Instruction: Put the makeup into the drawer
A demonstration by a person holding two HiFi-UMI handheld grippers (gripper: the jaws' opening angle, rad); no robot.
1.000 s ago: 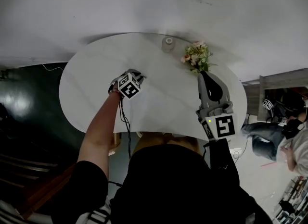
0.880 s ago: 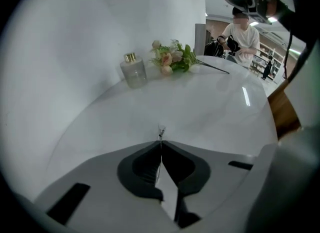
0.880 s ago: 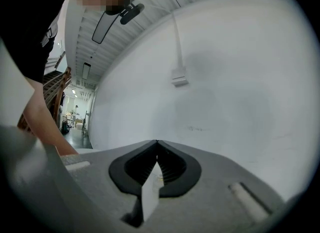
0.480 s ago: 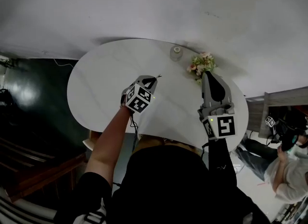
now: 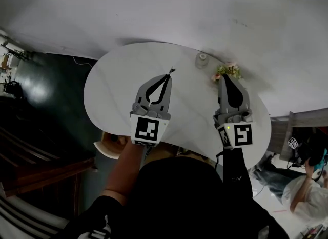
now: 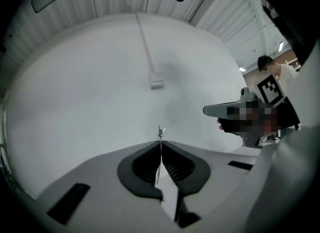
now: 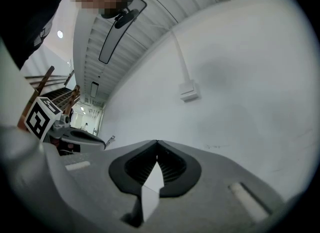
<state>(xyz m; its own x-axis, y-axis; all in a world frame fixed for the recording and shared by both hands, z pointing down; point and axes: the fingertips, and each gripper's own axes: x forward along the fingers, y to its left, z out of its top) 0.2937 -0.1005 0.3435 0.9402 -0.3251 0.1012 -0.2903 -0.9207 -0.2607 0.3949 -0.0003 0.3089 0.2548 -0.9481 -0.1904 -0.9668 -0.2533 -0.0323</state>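
Left gripper (image 5: 167, 76) held over white table (image 5: 110, 86), jaws closed on a thin metal item (image 6: 160, 133), its tip protruding just past them; kind of item not determinable. Right gripper (image 5: 226, 78) alongside, jaws pressed together with nothing between, near flowers (image 5: 229, 71) and jar (image 5: 201, 59).

Jar (image 5: 202, 59) left of flowers (image 5: 229, 71) — both on table's (image 5: 113, 89) far edge

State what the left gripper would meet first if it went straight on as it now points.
Likely the white wall, near the small box on it. The left gripper, shut on a thin pin, has nothing nearer in line, though depth is unclear.
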